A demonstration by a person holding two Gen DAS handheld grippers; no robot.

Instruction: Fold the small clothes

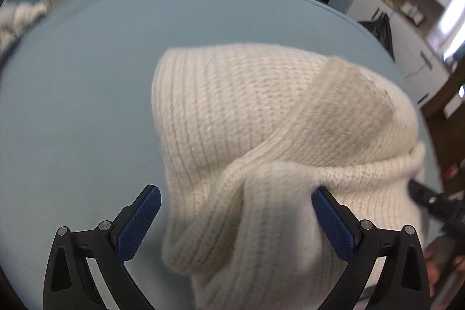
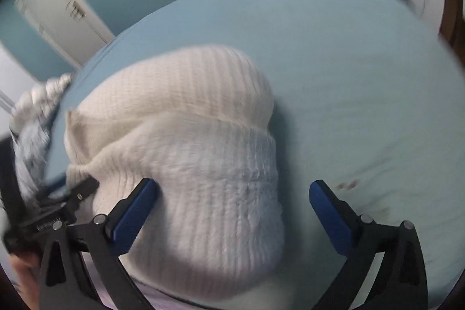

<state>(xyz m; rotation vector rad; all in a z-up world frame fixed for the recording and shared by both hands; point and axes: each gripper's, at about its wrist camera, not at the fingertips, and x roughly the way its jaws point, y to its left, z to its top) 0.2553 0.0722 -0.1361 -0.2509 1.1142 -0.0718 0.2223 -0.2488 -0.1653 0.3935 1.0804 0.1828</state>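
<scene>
A cream ribbed knit garment (image 1: 261, 121) lies bunched on a light blue sheet (image 1: 81, 95). My left gripper (image 1: 236, 193) is open, its blue pads wide apart, with a twisted fold of the knit between them. In the right wrist view the same garment (image 2: 180, 141) fills the lower middle. My right gripper (image 2: 234, 188) is open too, its left pad (image 2: 136, 211) against the knit and its right pad (image 2: 331, 217) over bare sheet. The other gripper's black tip shows at the right edge of the left wrist view (image 1: 430, 199) and at the left of the right wrist view (image 2: 69, 193).
More pale fabric (image 2: 37, 100) lies heaped at the sheet's left edge. A white door (image 2: 61, 7) and blue wall stand behind. White cabinets (image 1: 407, 28) and a dark bag (image 1: 380, 28) are to the right. Small reddish stains (image 2: 348, 185) mark the sheet.
</scene>
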